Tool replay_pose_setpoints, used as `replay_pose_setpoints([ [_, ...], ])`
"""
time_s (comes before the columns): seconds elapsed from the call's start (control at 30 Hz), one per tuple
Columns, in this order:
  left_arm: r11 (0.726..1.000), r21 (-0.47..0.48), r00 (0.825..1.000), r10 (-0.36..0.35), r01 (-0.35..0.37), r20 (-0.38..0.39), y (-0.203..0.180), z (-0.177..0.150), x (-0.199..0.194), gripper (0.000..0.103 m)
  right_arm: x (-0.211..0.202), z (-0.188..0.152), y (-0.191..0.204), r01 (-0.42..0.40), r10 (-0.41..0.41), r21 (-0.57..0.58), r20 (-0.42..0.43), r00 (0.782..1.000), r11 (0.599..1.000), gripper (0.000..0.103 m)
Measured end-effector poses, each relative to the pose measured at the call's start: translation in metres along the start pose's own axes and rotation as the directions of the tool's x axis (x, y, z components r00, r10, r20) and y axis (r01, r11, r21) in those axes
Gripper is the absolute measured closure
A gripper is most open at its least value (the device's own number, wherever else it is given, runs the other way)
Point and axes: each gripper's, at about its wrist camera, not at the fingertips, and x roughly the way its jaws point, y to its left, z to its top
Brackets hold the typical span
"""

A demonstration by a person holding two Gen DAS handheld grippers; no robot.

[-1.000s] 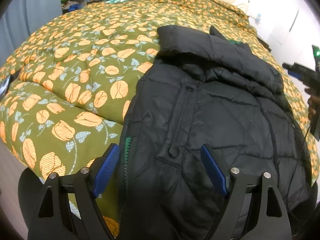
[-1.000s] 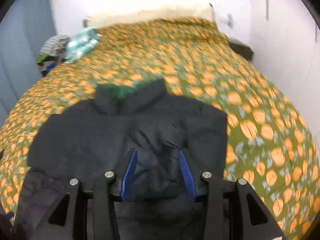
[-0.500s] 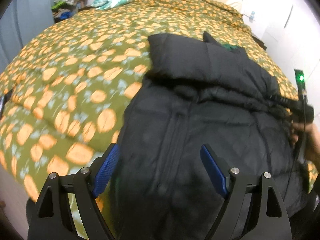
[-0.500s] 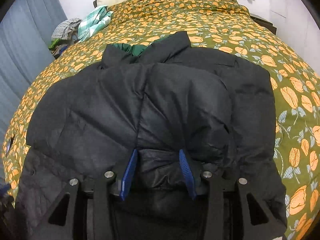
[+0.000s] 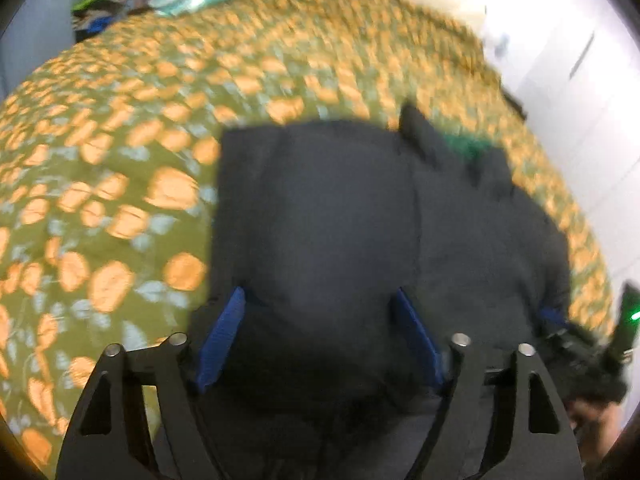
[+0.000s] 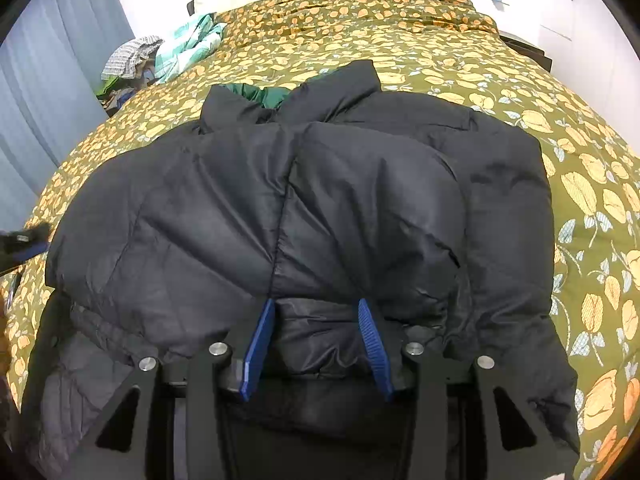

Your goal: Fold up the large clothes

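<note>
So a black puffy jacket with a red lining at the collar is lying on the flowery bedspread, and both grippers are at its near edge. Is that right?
Nearly. The lining at the collar is green, not red; the right wrist view shows it clearly. The rest holds: the black puffy jacket lies on the flowery bedspread, with the left gripper and the right gripper at its near edge.

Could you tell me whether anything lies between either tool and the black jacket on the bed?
Nothing visible does. The jacket lies directly under both: its dark cloth fills the gap between the blue fingers of the right tool and of the left tool. The other clothes sit far off on the bedspread.
</note>
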Motion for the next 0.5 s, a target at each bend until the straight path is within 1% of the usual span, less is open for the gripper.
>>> replay_pose_setpoints([
  [0.03,1.000,0.025,0.999,0.019,-0.018,-0.046,-0.004,-0.003,0.016,0.024,0.000,0.000,-0.001,-0.001,0.001,0.002,0.000,1.000,1.000,0.058],
  [0.07,0.999,0.035,0.997,0.021,-0.019,-0.077,-0.004,-0.006,0.026,0.024,0.000,0.000,-0.002,-0.002,0.002,0.004,-0.002,1.000,1.000,0.058],
  [0.13,1.000,0.017,0.993,-0.011,0.013,-0.116,0.003,-0.008,0.041,0.022,0.001,-0.001,-0.004,-0.006,0.006,0.006,-0.007,1.000,1.000,0.058],
  [0.17,1.000,0.003,0.991,-0.025,0.026,-0.130,0.007,-0.007,0.043,0.022,0.001,-0.001,-0.004,-0.008,0.008,0.005,-0.007,1.000,1.000,0.058],
  [0.2,1.000,0.010,0.990,-0.023,0.025,-0.142,0.006,-0.004,0.042,0.022,0.001,-0.001,-0.005,-0.009,0.009,0.005,-0.007,1.000,1.000,0.058],
  [0.27,0.999,0.048,0.988,0.006,0.001,-0.157,0.000,0.000,0.032,0.026,0.001,-0.001,-0.005,-0.009,0.009,0.006,-0.008,1.000,1.000,0.058],
  [0.3,0.998,0.061,0.988,0.014,-0.005,-0.152,-0.003,0.004,0.022,0.030,0.002,-0.001,-0.005,-0.009,0.010,0.008,-0.008,1.000,1.000,0.058],
  [0.37,0.998,0.062,0.994,-0.003,0.010,-0.111,-0.006,0.013,0.003,0.030,0.002,-0.001,-0.005,-0.014,0.015,0.013,-0.007,1.000,1.000,0.058],
  [0.43,0.998,0.051,0.998,-0.040,0.042,-0.047,-0.011,0.028,-0.014,0.025,0.002,-0.001,-0.006,-0.018,0.018,0.016,-0.006,1.000,1.000,0.058],
  [0.5,0.997,0.053,0.998,-0.054,0.054,-0.014,-0.017,0.040,-0.014,0.020,0.002,-0.001,-0.006,-0.018,0.018,0.015,-0.006,1.000,1.000,0.058],
])
